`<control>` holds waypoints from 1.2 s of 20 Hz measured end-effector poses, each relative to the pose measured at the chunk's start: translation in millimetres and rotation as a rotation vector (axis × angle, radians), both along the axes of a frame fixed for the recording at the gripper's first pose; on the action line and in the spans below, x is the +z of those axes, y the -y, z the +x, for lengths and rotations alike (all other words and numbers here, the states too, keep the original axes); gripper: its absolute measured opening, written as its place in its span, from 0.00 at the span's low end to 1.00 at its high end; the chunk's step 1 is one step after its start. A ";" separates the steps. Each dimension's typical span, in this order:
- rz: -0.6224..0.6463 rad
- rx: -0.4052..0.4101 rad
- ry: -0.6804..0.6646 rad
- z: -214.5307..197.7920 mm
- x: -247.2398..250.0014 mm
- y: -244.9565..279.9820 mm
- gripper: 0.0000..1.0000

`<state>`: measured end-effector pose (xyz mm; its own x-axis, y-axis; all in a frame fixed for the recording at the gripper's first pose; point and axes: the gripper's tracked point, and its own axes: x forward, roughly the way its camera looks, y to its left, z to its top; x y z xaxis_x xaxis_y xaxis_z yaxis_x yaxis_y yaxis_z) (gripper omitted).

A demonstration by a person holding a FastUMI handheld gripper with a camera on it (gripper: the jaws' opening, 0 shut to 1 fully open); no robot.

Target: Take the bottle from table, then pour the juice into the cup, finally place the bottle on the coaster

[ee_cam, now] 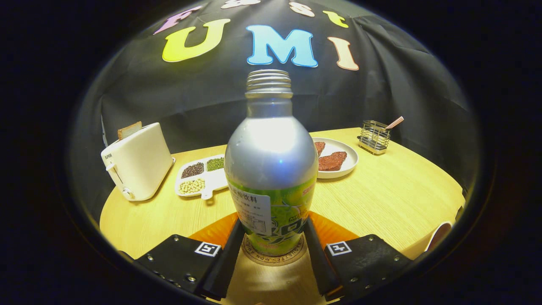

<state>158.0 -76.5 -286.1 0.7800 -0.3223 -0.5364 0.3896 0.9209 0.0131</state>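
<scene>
One bottle: aluminium juice bottle (pixel 271 169), cap off, threaded neck bare, upright between the two fingers, base resting on a round printed coaster (pixel 274 256).
Jaws: gripper (pixel 273 237) closed on the lower body of the bottle, one finger pressed to each side of the green label; gripping, not merely flanking, as far as can be judged.
Coaster: directly under the bottle, rim showing in front of the base; an orange mat (pixel 216 231) spreads out from beneath it on both sides.
Cup: pale rim (pixel 440 235) near the bench edge, well to the right of the bottle, mostly cut off; contents not visible.
Bench: round, light wood (pixel 394 195); beyond the bottle a white plate (pixel 349 163) with reddish-brown slices, a divided tray (pixel 203 176) of beans and seeds to its left, a white toaster (pixel 137 163) with a slice in the slot further left, a wire holder (pixel 374 137) far right beyond the plate.
Stage (judgement): bottle seems set on the coaster already, so probably the last step, release pending; level of juice inside cannot be told.
Risk, release: uneven opening could drag one side and tip the tall, narrow bottle; open neck means a spill across mat and bench.
Risk, seating: base partly hidden by the fingers; if off-centre on the coaster, a rocking stand after letting go.
Risk, retreat: straight pull-back needed; a sideways sweep would clip the bottle.
</scene>
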 end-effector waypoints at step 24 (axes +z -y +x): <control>-0.057 0.171 0.148 -53.5 111.0 -30.3 0.98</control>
